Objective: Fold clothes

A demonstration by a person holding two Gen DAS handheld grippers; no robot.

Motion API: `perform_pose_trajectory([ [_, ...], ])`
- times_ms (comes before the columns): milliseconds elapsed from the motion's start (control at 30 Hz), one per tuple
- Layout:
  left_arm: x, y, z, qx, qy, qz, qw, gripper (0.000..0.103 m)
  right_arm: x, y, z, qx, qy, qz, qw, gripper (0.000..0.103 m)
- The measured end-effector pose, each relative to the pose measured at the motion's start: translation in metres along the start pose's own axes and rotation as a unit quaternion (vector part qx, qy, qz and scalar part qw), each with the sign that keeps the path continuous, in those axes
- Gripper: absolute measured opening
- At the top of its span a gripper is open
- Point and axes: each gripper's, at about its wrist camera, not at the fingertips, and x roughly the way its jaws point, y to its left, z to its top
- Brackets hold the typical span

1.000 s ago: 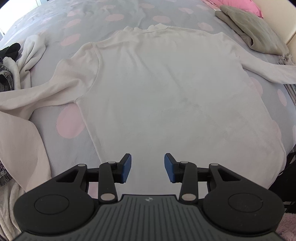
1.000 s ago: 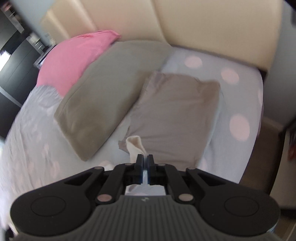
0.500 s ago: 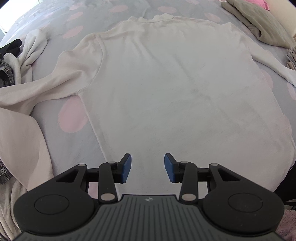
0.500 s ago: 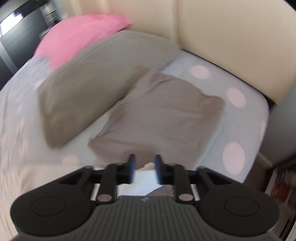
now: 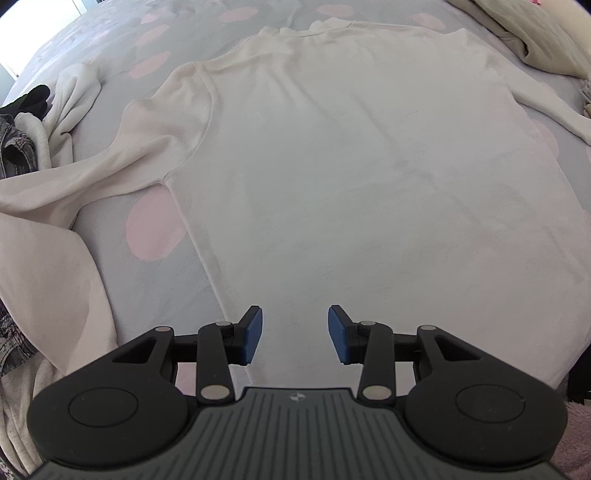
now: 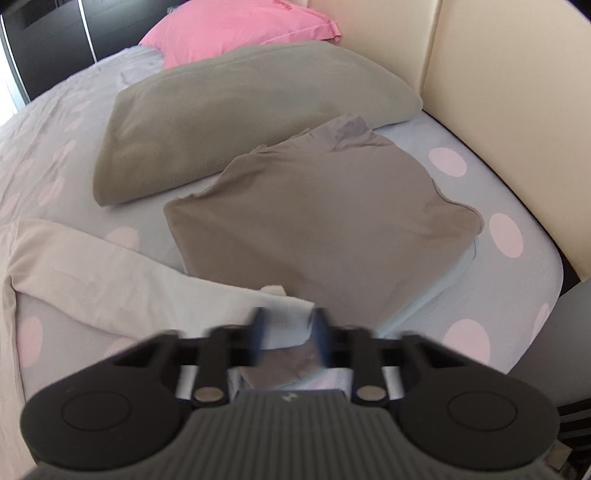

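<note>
A cream long-sleeved top [image 5: 351, 166] lies spread flat on the bed, collar at the far end, its left sleeve [image 5: 110, 166] running off to the left. My left gripper [image 5: 294, 334] hovers open over the top's near hem with nothing between its blue pads. In the right wrist view the top's right sleeve [image 6: 110, 273] lies across the sheet, its cuff end [image 6: 288, 314] just beyond my right gripper [image 6: 290, 326]. That gripper is open and blurred, holding nothing.
A grey sheet with pink dots [image 6: 506, 236] covers the bed. A folded taupe garment [image 6: 325, 229], a grey-green pillow [image 6: 240, 110] and a pink pillow [image 6: 240, 26] lie near the cream headboard [image 6: 517, 92]. More cream clothing [image 5: 40, 266] and dark items [image 5: 22, 122] are heaped at the left.
My right gripper has opened and let go of the sleeve cuff, which now lies on the sheet. The left gripper has moved forward over the top, staying open.
</note>
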Motion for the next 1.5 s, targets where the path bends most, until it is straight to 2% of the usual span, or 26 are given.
perform_pose_trajectory([
  [167, -0.002, -0.001, 0.001, 0.002, -0.005, 0.002, 1.0000, 0.037, -0.037, 0.010, -0.001, -0.018, -0.049, 0.016, 0.998, 0.002],
  [333, -0.005, -0.005, -0.001, 0.015, -0.008, 0.003, 0.9999, 0.037, -0.102, 0.017, 0.006, 0.006, -0.108, 0.043, 0.993, 0.001],
  [433, -0.007, -0.005, -0.001, 0.015, -0.012, 0.002, 0.9998, 0.037, -0.125, 0.017, 0.020, 0.045, -0.122, 0.029, 0.991, 0.001],
  [633, -0.010, -0.005, -0.001, 0.017, -0.017, 0.011, 0.9997, 0.037, -0.077, 0.008, 0.040, 0.095, -0.077, -0.067, 0.990, 0.001],
  [800, -0.017, 0.008, -0.003, -0.001, -0.024, 0.019, 0.9995, 0.037, -0.036, -0.002, 0.050, 0.138, -0.041, -0.146, 0.979, 0.001],
  [900, -0.023, 0.027, -0.003, -0.022, -0.034, 0.023, 0.9989, 0.037, -0.022, -0.007, 0.045, 0.158, -0.021, -0.160, 0.974, 0.003],
  [967, -0.030, 0.044, -0.004, -0.039, -0.043, 0.031, 0.9978, 0.037, -0.022, -0.004, 0.042, 0.168, -0.016, -0.135, 0.976, 0.008],
  [1067, -0.043, 0.074, -0.008, -0.064, -0.061, 0.046, 0.9950, 0.037, -0.032, 0.016, 0.038, 0.162, -0.025, -0.102, 0.981, 0.031],
  [1167, -0.057, 0.107, -0.012, -0.096, -0.075, 0.066, 0.9904, 0.038, -0.038, 0.054, 0.033, 0.163, -0.024, -0.055, 0.985, 0.031],
  [1233, -0.064, 0.129, -0.019, -0.122, -0.081, 0.078, 0.9861, 0.038, -0.043, 0.081, 0.029, 0.166, -0.022, -0.020, 0.986, 0.033],
  [1267, -0.065, 0.139, -0.024, -0.136, -0.082, 0.083, 0.9838, 0.039, -0.045, 0.094, 0.028, 0.168, -0.021, -0.003, 0.986, 0.038],
  [1400, -0.058, 0.171, -0.045, -0.190, -0.068, 0.094, 0.9749, 0.039, -0.052, 0.150, 0.019, 0.169, -0.016, 0.066, 0.983, 0.040],
  [1500, -0.039, 0.191, -0.063, -0.228, -0.040, 0.097, 0.9679, 0.040, -0.045, 0.187, 0.008, 0.147, 0.000, 0.096, 0.984, 0.040],
])
